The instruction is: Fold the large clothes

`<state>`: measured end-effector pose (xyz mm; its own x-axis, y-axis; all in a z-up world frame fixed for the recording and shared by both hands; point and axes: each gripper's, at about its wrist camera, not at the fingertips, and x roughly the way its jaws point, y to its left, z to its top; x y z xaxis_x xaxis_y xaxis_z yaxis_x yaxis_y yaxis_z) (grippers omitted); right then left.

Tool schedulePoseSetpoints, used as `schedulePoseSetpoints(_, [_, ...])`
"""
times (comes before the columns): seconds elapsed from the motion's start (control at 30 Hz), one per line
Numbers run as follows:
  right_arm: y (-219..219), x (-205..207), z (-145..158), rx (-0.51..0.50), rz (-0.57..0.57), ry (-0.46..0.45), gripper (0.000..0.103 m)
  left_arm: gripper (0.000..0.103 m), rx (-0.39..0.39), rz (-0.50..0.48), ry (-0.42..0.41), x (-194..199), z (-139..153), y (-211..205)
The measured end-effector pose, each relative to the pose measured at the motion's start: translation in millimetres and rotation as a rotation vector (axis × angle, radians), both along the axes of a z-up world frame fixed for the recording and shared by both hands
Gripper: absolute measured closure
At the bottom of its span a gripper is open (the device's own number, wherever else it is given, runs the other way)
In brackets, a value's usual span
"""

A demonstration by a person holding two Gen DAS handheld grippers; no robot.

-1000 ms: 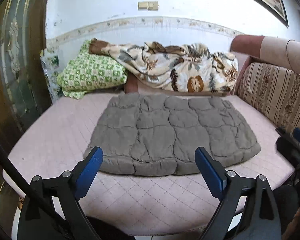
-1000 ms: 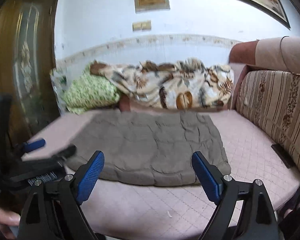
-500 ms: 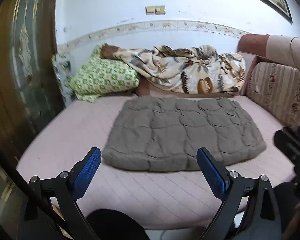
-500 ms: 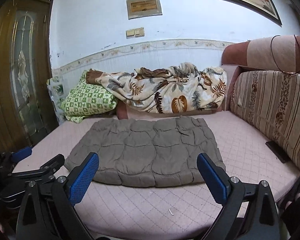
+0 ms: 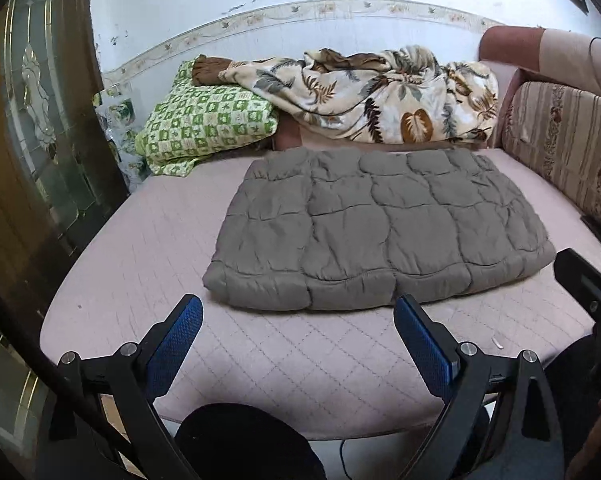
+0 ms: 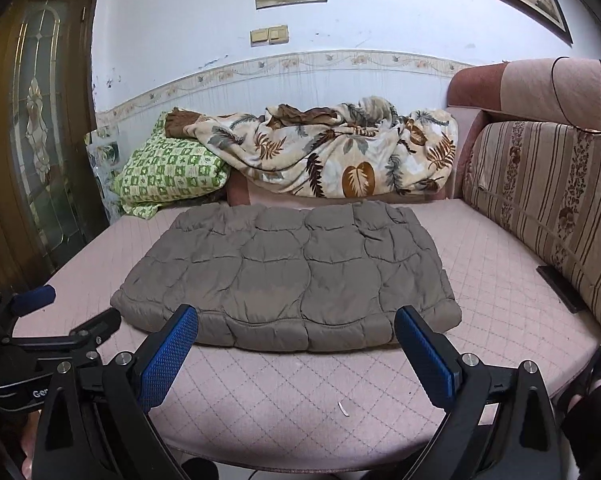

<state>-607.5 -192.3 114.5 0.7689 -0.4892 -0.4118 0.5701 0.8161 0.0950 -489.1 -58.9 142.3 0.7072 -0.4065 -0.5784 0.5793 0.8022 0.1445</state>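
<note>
1. We see the left gripper tilted downward, jaws apart and empty.
2. The right gripper is tilted downward too, jaws wide, having just been opening, nothing between them.
3. The folded quilt lies just beyond both, flat on the bed.

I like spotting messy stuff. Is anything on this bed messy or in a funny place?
The grey quilted garment lies flat and tidy. Behind it, the leaf-print blanket is bunched in a heap, draped partly over the green checked pillow. A small white scrap lies on the pink cover near the front edge.
</note>
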Motion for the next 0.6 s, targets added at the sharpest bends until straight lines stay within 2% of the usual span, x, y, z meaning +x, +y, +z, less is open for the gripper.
schedulePoseSetpoints(0.6, [-5.2,11.7,-8.8,0.011,0.013,0.036,0.003,0.007,0.033,0.001,0.018,4.9,-8.9,-8.1])
